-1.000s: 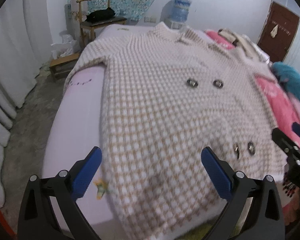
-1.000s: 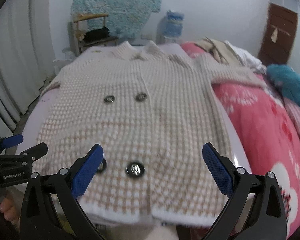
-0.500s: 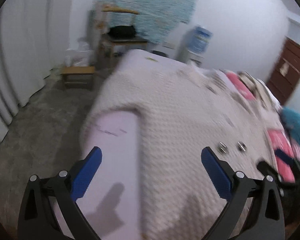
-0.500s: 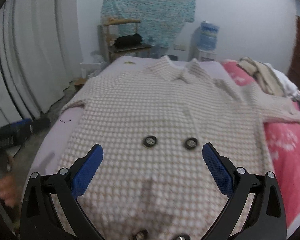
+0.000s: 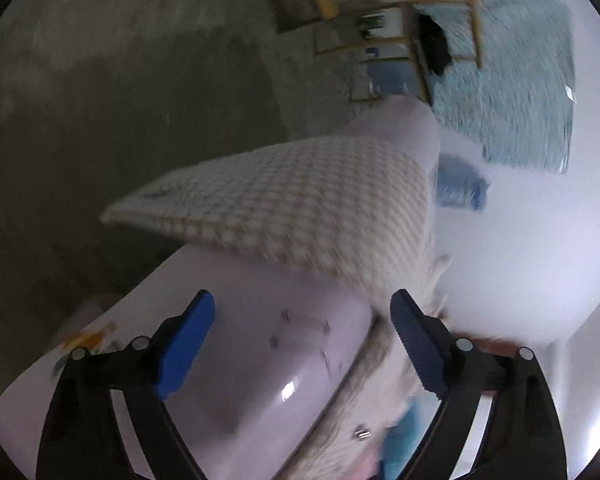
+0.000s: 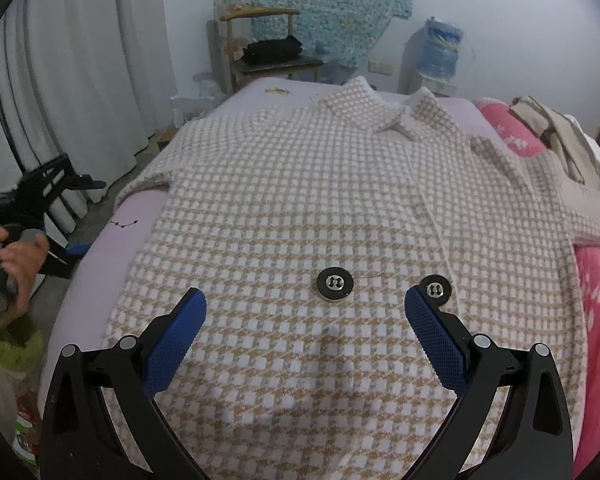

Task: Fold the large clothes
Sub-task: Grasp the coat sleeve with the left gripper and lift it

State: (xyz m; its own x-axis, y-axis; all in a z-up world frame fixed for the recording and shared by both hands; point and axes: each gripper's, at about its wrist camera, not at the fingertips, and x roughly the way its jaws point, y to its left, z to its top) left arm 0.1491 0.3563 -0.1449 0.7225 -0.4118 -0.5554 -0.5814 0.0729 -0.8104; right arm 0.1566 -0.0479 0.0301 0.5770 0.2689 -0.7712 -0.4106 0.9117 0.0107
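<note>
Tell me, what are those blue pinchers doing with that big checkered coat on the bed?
A person is getting ready to fold the checkered coat, which lies spread flat, buttoned side up, on the bed. The right gripper hovers open above the coat's middle, near two dark buttons, holding nothing. The left gripper is out at the bed's side, aimed toward the coat's sleeve; its jaws have just been closing a little, with nothing between them. No fold is made yet.
</note>
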